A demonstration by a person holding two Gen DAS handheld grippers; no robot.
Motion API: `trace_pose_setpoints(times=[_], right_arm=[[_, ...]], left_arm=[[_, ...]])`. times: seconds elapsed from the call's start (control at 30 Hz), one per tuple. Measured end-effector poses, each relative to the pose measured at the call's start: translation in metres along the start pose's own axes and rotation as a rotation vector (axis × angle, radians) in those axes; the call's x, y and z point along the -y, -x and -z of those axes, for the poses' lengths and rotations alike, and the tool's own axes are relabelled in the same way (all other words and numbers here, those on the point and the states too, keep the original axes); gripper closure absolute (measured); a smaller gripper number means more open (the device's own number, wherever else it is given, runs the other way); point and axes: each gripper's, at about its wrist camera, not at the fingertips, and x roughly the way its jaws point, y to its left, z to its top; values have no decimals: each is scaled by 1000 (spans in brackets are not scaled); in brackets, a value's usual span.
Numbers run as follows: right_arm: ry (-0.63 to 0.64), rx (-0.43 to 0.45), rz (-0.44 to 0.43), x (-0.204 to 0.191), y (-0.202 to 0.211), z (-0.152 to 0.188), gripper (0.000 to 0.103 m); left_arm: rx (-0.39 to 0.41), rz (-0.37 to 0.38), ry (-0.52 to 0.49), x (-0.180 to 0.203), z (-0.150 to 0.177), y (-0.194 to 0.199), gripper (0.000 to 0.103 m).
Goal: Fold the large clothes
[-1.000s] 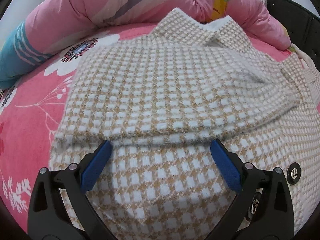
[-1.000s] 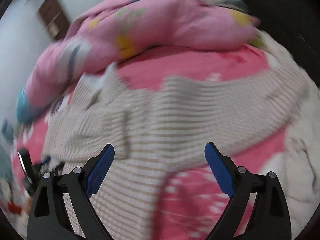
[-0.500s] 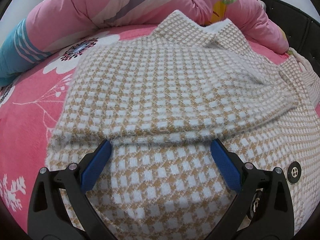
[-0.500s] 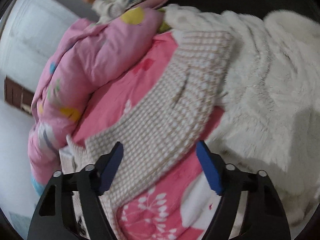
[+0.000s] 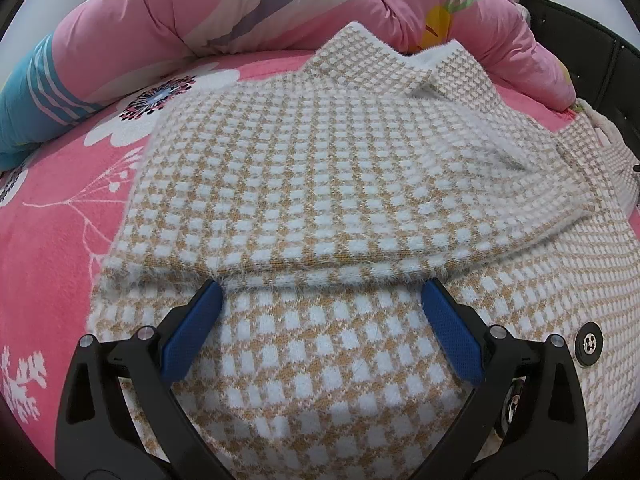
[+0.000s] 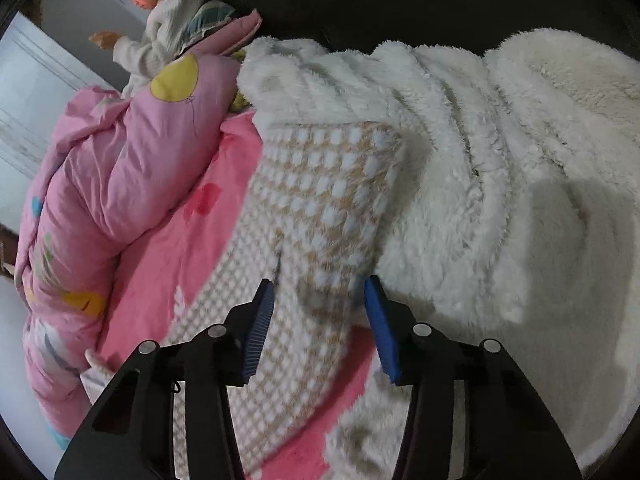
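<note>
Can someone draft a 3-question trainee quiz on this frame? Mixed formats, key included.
1. True or false: the left claw is clamped on the checked cardigan.
2. Which part of the cardigan lies between the right claw fingers? A) collar B) sleeve C) button
3. Fill in: beside that sleeve lies a fluffy ____ blanket.

Key
1. False: its jaws stand wide over the folded edge, gripping nothing.
2. B. The jaws have just been closing, with the sleeve between them and the pads not yet pressing.
3. white
</note>
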Motion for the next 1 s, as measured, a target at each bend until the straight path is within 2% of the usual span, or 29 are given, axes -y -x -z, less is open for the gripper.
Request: trace_pose_setpoints(times=[0.1,0.27,0.4,0.5,0.7,0.83,0.93,1.0], right_arm=[[24,31,26,-3,-4,-5,66],[40,53,37,0,-3,-8,82],[122,109,-14,-14,17,3,88],[213,148,-82,-40,43,18,90],[452,236,-281,-132,123,70,91],[610,276,-430,-207,176,119,92],[693,259,-530,-258,197,158,92],[749,240,-587,-295,203,191,92]], left_arm=[[2,-1,-1,0,0,0,6],[1,-5,-3,0,0,1,6],[1,-4,-2,0,0,1,6],[2,-4,-2,0,0,1,6],[5,-16,-8,2,-1,1,6],[13,2,7,-1,-3,3,6],[43,5,56,-10,-8,12,7],[75,44,134,-25,-8,26,7]])
